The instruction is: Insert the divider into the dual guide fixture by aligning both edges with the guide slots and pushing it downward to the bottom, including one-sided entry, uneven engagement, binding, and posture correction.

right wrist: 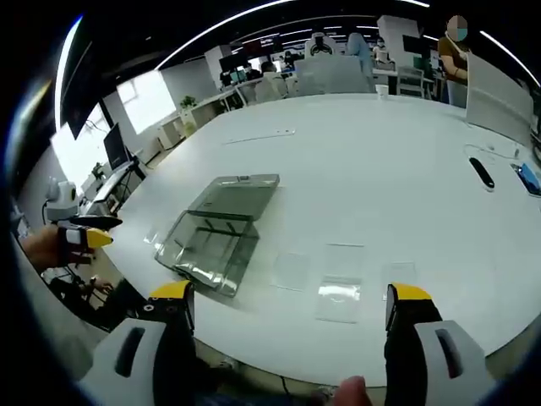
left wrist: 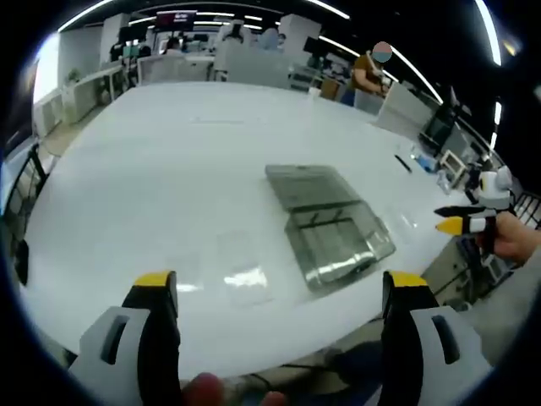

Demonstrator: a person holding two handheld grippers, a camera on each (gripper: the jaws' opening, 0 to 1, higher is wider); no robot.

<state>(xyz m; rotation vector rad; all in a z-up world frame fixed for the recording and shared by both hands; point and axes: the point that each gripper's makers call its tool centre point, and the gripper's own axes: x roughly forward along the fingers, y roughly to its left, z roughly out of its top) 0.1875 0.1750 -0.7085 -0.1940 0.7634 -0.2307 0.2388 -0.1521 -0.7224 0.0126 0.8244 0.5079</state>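
Bright ceiling strip lights, window glare, fisheye-warped blurry edges

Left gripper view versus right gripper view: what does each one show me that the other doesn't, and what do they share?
Left gripper view alone: the right gripper entering from the right, held in a hand. Right gripper view alone: the left gripper at the left edge, and a dark pen-like object on the table. Both: the clear fixture box with its lid open and flat clear dividers lying beside it.

clear box point(left wrist: 336, 238): 1; lid point(left wrist: 308, 185): 1; clear dividers point(left wrist: 245, 272): 3; grippers point(left wrist: 281, 292): 2
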